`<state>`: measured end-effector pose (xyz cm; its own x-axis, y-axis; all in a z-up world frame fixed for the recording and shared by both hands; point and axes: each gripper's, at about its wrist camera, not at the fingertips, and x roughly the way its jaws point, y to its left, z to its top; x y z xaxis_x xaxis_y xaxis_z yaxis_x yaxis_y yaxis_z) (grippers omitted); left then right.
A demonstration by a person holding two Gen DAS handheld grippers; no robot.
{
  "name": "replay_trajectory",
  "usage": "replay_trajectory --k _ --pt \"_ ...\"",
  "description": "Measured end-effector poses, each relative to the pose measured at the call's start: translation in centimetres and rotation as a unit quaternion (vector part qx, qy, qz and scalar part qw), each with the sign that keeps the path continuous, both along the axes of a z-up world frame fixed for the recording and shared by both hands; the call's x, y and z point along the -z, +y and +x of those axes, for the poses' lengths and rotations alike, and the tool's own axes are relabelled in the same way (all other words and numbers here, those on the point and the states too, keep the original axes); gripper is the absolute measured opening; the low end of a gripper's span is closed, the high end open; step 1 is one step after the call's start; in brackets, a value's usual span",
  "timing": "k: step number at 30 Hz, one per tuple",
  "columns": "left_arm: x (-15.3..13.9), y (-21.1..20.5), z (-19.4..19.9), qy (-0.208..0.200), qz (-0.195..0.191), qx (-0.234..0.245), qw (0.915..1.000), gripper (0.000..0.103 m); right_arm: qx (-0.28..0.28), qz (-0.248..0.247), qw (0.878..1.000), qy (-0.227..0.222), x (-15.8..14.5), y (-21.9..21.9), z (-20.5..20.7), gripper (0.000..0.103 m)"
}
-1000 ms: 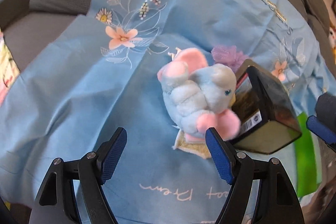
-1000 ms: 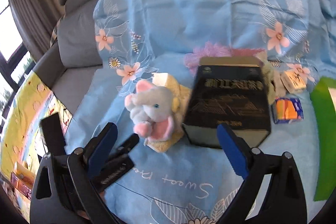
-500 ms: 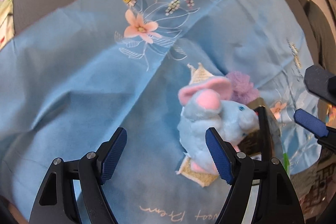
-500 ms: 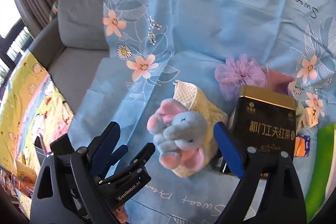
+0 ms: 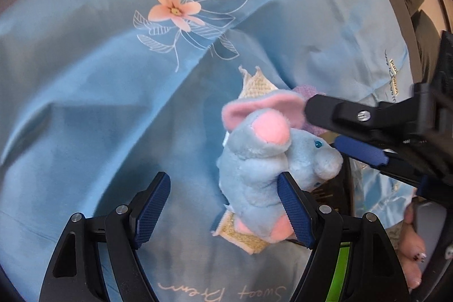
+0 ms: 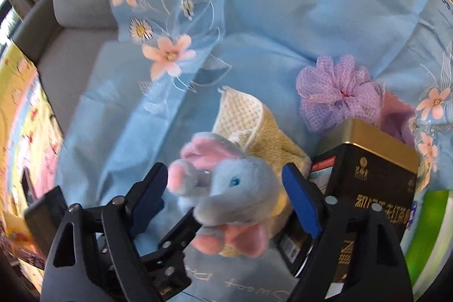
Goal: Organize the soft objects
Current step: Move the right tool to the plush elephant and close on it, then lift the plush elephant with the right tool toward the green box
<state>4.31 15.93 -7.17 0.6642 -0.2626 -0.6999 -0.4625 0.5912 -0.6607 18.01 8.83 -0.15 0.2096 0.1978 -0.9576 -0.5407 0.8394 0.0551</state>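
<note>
Right wrist view: the right hand-held gripper (image 6: 223, 191) has been closing, its jaws still apart around a plush elephant (image 6: 235, 188) lying on a woven cloth (image 6: 254, 126), pads not pressing. The left hand-held gripper (image 5: 223, 205) stands wide, the elephant just beside one pad.

A grey sofa (image 6: 76, 27) fills the upper left of the right wrist view, draped with a pale blue flowered sheet (image 6: 283, 4). Daylight comes through a window (image 6: 5, 10) at the far left edge, with a yellow patterned mat (image 6: 25, 115) below.
</note>
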Motion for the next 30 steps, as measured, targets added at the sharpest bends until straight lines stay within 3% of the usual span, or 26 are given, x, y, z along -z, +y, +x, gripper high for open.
replay_trajectory --k 12,14,16,18,23,30 --pt "0.1 -0.8 0.5 -0.004 -0.019 0.014 0.9997 0.077 -0.008 -0.014 0.999 0.044 2.4 -0.4 0.8 0.075" --pt "-0.1 -0.9 0.4 -0.013 -0.019 0.016 0.9996 0.070 -0.012 -0.015 0.999 0.045 2.7 -0.4 0.7 0.073" --pt "-0.3 -0.9 0.3 -0.033 -0.029 0.016 0.9989 0.055 -0.015 -0.014 0.999 0.039 2.8 -0.3 0.5 0.070" --pt "-0.4 -1.0 0.4 -0.043 -0.039 0.023 0.9981 0.052 -0.018 -0.020 0.999 0.033 3.0 -0.3 0.4 0.064" --pt "-1.8 -1.0 -0.5 -0.070 -0.026 0.026 0.9969 0.050 -0.017 -0.001 1.000 0.011 2.4 -1.0 -0.4 0.061" --pt "-6.0 -2.1 -4.0 -0.132 0.043 0.036 0.9896 0.050 -0.001 0.061 0.997 -0.048 -2.0 -3.1 -4.6 0.061"
